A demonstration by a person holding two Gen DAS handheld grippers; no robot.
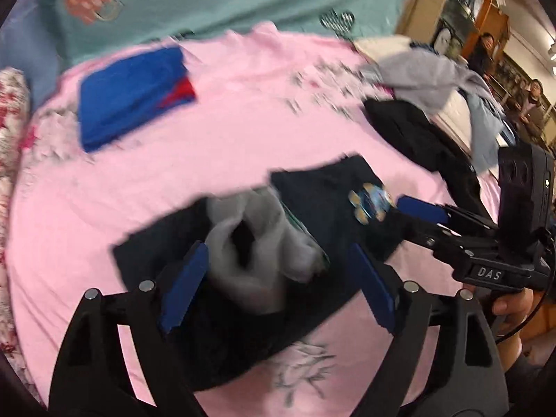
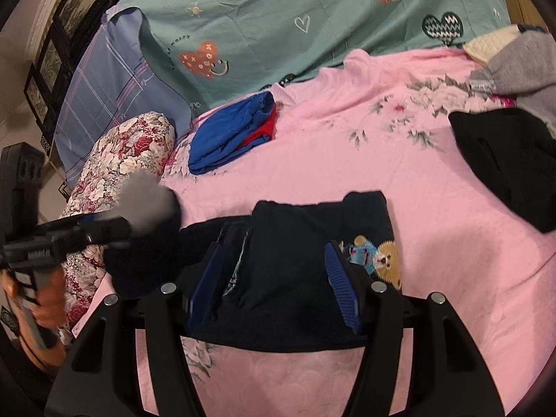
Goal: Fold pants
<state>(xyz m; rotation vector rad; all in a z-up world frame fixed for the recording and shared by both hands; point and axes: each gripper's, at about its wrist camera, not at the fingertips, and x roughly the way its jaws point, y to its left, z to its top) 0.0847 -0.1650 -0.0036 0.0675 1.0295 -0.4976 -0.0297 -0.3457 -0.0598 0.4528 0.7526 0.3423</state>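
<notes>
Bed surface with garments.
A pink floral sheet [image 2: 347,160] carries dark pants [image 2: 299,250], a folded blue-and-red garment [image 2: 229,135], a black garment [image 2: 504,160], grey clothing [image 2: 521,59] and a floral cushion [image 2: 121,160].

Left wrist view smeared by motion blur: flower print on pink bedspread [image 1: 243,132] unreadable, patch on pants [image 1: 330,208] only a blob of colour. Grey lining [image 1: 250,243] bunched between left tongs [image 1: 278,278]; contact with pads hard to judge, perhaps none. Right wrist view: left tongs [image 2: 139,222] tips lost behind grey blur, grip state unclear. Black garment [image 2: 507,166] and grey garment [image 2: 521,62] cut off by right edge. Framed pictures [image 2: 52,55] too small to read.
</notes>
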